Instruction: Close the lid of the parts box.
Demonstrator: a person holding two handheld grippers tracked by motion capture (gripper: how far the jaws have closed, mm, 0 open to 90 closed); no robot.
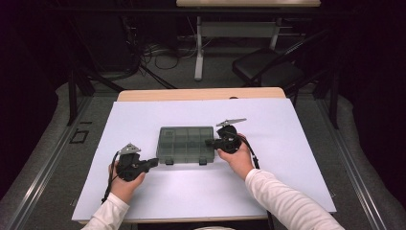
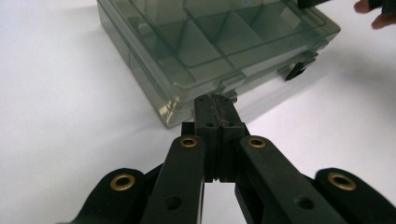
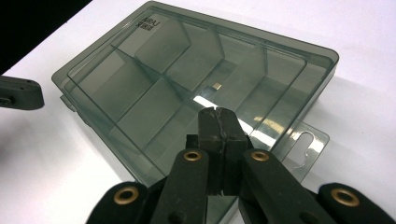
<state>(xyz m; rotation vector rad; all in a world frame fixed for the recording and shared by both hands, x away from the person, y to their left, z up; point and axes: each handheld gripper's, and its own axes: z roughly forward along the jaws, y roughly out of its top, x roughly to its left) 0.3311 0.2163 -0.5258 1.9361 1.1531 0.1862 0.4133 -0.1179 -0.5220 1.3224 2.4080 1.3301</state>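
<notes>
Small unreadable print on box lid (image 3: 148, 23)

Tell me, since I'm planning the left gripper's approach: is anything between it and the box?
Nothing visible. The left gripper, jaws shut, points at the near corner of the box with bare table around it. The right gripper is at the box's far side, not in the path.

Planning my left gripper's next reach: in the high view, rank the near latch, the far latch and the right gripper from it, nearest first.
From the left gripper:
1. Near latch, box's front edge, left end.
2. Far latch, same edge, right end.
3. Right gripper, at the box's right side.
</notes>
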